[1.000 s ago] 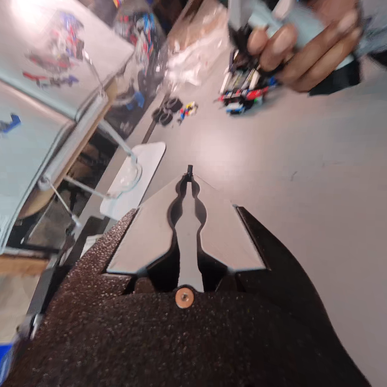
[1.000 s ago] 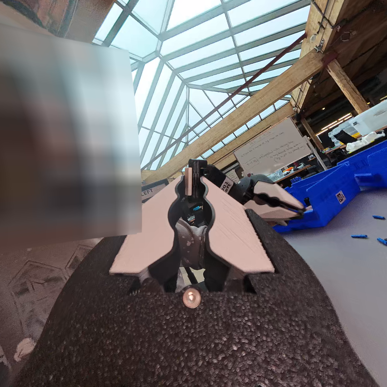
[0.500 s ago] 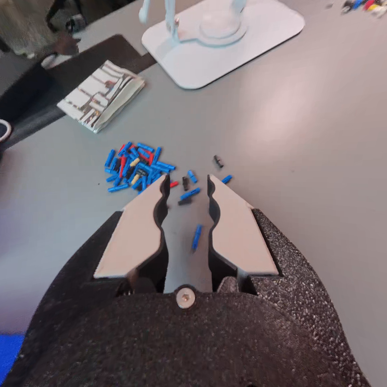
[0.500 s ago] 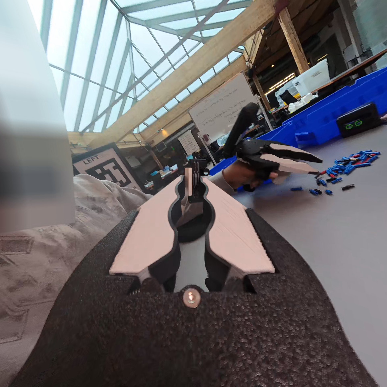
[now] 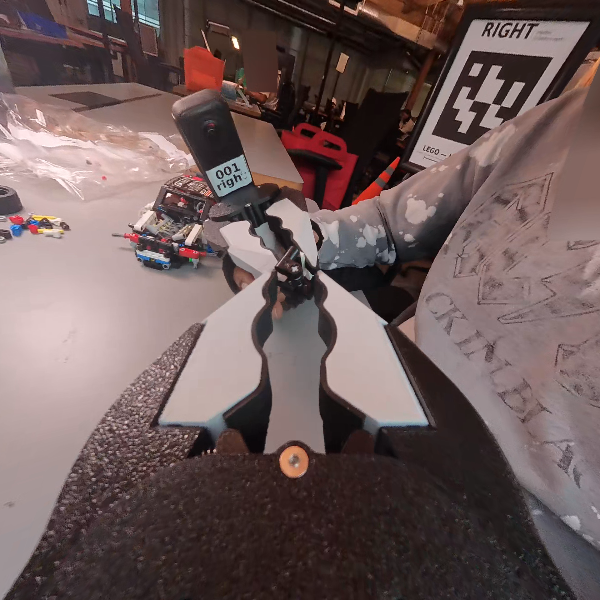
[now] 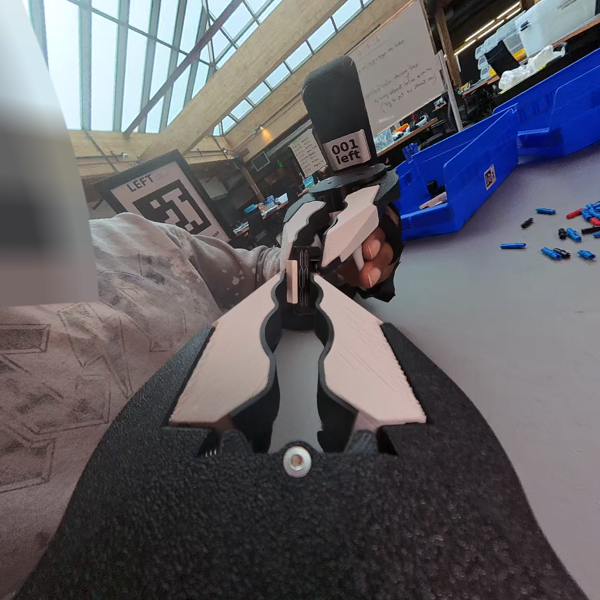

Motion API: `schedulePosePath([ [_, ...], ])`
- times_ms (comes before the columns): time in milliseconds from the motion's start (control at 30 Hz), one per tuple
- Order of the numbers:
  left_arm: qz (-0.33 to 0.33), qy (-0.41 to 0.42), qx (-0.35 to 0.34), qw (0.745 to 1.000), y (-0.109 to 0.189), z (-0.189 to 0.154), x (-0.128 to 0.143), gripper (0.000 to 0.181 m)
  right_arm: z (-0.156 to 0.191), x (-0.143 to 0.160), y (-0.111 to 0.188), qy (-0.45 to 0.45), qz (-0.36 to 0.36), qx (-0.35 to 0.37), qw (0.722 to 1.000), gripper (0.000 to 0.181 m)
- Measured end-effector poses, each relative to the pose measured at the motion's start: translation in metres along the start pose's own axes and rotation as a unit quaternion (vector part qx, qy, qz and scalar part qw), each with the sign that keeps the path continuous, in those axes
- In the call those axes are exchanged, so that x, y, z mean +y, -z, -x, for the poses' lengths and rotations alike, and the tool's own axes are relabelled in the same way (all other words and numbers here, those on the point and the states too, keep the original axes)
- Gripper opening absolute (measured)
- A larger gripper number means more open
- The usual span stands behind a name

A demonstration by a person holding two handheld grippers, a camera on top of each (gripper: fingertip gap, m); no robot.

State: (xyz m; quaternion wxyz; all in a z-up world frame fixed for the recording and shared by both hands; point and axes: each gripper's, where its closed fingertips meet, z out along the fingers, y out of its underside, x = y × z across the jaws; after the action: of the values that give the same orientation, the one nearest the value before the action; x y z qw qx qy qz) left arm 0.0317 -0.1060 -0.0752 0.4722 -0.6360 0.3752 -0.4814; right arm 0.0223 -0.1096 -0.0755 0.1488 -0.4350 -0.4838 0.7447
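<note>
My right gripper is shut on a thin black beam with a tan plate and holds it upright above the grey table. My left gripper faces it tip to tip and is closed on a small black pin, which touches the top of the beam. In the left wrist view the beam's end with a cross hole sits right at my left fingertips, held by the right gripper. In the right wrist view the left gripper is held by a hand.
A partly built brick vehicle, loose coloured parts, a black tyre and clear plastic bags lie on the table. Blue bins and scattered blue and black pins are to the right. The person's grey sleeve is close. The grippers are tip to tip, or close to it. The partly built brick vehicle is about 25 cm from both grippers' fingertips.
My left gripper left the pile of pins, closed from open, and swung up to meet the right gripper's tips. The right gripper kept its grip on the black beam.
</note>
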Motion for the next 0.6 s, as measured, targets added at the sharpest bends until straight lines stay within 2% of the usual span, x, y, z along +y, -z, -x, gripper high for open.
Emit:
schedulePosePath([
  [33,0.006,0.003,-0.008,1.0,0.001,0.003,0.002,0.014,-0.002,0.0,0.0,0.004,0.003,0.008,1.0,0.013],
  [167,0.022,0.04,-0.07,0.997,0.008,0.025,0.007,0.012,-0.028,-0.004,0.009,0.054,0.016,0.106,0.993,0.013],
  [300,0.037,0.092,-0.12,0.988,0.014,0.045,0.017,0.012,-0.049,-0.007,0.022,0.161,0.046,0.213,0.963,0.008],
  [433,0.046,0.105,-0.139,0.984,0.011,0.052,0.024,0.012,-0.05,0.002,0.02,0.19,0.088,0.227,0.951,0.013],
  [600,0.057,0.099,-0.146,0.983,0.007,0.053,0.028,0.012,-0.057,0.008,0.021,0.219,0.12,0.258,0.933,0.008],
])
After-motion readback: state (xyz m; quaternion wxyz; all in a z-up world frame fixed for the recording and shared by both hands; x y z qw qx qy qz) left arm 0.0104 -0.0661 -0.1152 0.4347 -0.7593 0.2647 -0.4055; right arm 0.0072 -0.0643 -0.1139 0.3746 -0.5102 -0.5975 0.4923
